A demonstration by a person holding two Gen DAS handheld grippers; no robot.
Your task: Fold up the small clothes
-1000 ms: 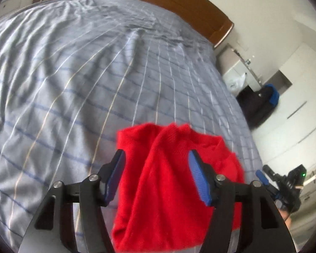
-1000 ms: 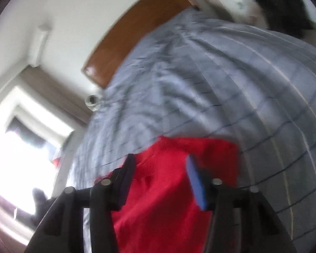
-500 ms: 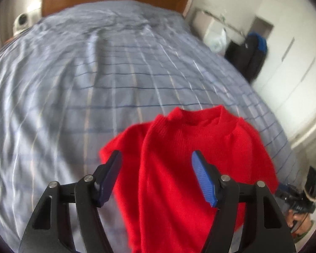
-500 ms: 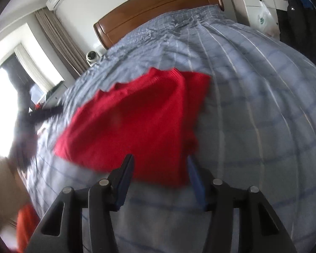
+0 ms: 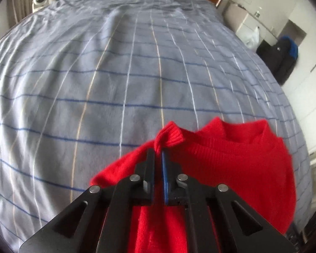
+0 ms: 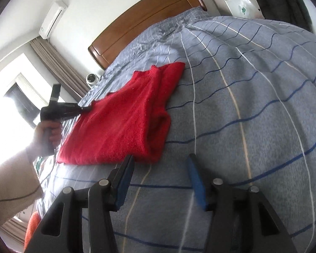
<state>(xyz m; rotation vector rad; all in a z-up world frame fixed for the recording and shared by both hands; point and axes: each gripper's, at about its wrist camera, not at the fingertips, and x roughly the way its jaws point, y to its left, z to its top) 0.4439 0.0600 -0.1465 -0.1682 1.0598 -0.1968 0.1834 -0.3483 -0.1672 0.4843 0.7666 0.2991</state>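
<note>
Bedroom scene: a bed [image 6: 252, 97] under a blue-grey checked cover, wooden headboard [image 6: 145, 19] at the far edge, window and curtain at one side. On the cover lies a red sweater [image 6: 120, 120], partly folded, one side already turned in.

Left gripper [image 5: 158, 154]: jaws closing on a ribbed cuff [image 5: 170, 136], a pinch of red knit between the pads; the cuff bunches just past the fingertips. It tilts steeply down over the sweater's left edge; in the right wrist view the person's hand [image 6: 49, 132] grips its handle and the tips meet the sweater's far side.

Right gripper [image 6: 160, 179]: jaws parted and empty, angled gently down, over bare cover just beside the sweater's near hem, not touching it.

Risks, as judged:
- The pinch looks shallow and may catch only the cuff, so the sleeve could slip free when lifted.
- Pulling one-handed may drag the loose knit and undo the turned-in side.
- Soft bedding could ruck up beneath.
</note>
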